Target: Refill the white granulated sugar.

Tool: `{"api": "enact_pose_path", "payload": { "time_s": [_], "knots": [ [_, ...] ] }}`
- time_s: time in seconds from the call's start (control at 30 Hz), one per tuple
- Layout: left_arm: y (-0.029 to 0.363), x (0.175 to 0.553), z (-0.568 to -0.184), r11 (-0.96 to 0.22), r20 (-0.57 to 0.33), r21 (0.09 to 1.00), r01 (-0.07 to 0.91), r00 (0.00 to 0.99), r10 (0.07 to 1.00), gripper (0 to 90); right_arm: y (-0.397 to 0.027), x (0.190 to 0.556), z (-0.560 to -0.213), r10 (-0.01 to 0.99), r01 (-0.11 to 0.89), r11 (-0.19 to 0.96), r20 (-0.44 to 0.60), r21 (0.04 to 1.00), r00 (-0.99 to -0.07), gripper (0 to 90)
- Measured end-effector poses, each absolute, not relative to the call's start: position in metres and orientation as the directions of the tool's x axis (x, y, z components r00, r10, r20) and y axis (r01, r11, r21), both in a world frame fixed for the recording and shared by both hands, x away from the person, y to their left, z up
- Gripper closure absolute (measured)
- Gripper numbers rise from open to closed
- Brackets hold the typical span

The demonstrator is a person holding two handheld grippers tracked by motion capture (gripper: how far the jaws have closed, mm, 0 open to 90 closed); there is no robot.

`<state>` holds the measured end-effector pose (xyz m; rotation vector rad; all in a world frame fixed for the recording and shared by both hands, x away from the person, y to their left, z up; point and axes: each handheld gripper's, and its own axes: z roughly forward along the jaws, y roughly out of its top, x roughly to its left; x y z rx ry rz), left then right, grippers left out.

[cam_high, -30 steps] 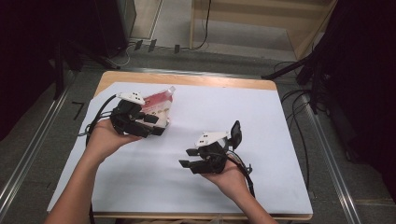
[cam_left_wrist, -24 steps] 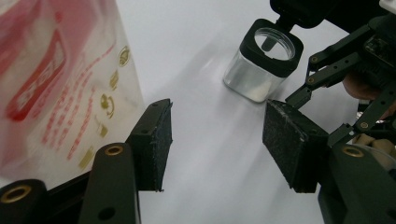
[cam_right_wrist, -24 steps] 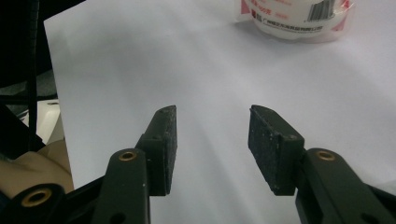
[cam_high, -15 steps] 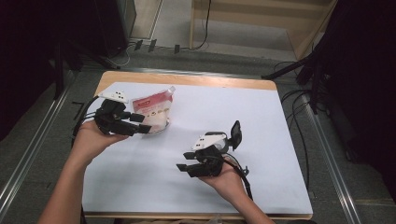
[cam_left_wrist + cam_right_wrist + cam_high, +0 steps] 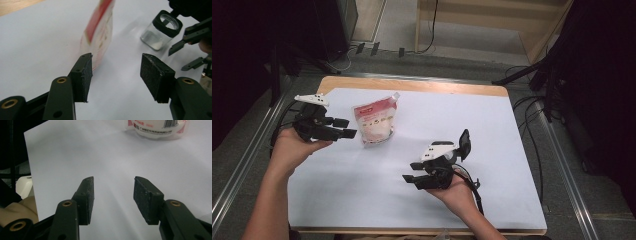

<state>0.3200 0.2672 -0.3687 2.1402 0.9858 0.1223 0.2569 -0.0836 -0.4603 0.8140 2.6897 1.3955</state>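
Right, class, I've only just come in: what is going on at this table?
A person sits at a table covered with a white sheet, holding tongs in each hand. A red-and-white pouch lies on the sheet near the left tongs, which stand open beside it, not touching. The right tongs are also open and empty, near the middle of the sheet. A small glass jar with a black rim stands close to them. Nothing is gripped at this moment.

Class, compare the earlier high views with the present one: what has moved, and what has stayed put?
The left gripper has drawn away leftward from the red-and-white plastic pouch, its fingers open and empty. The pouch now stands alone on the white table sheet. The right gripper stayed in place, open, and the small glass jar with a black rim beside it.
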Motion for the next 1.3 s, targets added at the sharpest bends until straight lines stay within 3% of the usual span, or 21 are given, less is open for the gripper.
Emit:
{"api": "enact_pose_path", "payload": {
  "time_s": [0.43, 0.9, 1.3],
  "knots": [
    [0.254, 0.351, -0.393, -0.396, -0.238, 0.689, 0.607, 0.705, 0.668, 43.9, -0.082, 0.252, -0.465, 0.45, 0.442, 0.476, 0.221, 0.76, -0.865, 50.5],
    [0.232, 0.367, -0.415, -0.385, -0.229, 0.681, 0.623, 0.68, 0.696, 50.3, -0.077, 0.247, -0.471, 0.457, 0.446, 0.478, 0.22, 0.756, -0.862, 49.1],
    [0.229, 0.367, -0.42, -0.348, -0.24, 0.687, 0.638, 0.651, 0.72, 69.0, -0.073, 0.246, -0.476, 0.454, 0.45, 0.474, 0.228, 0.757, -0.861, 48.6]
  ]
}}
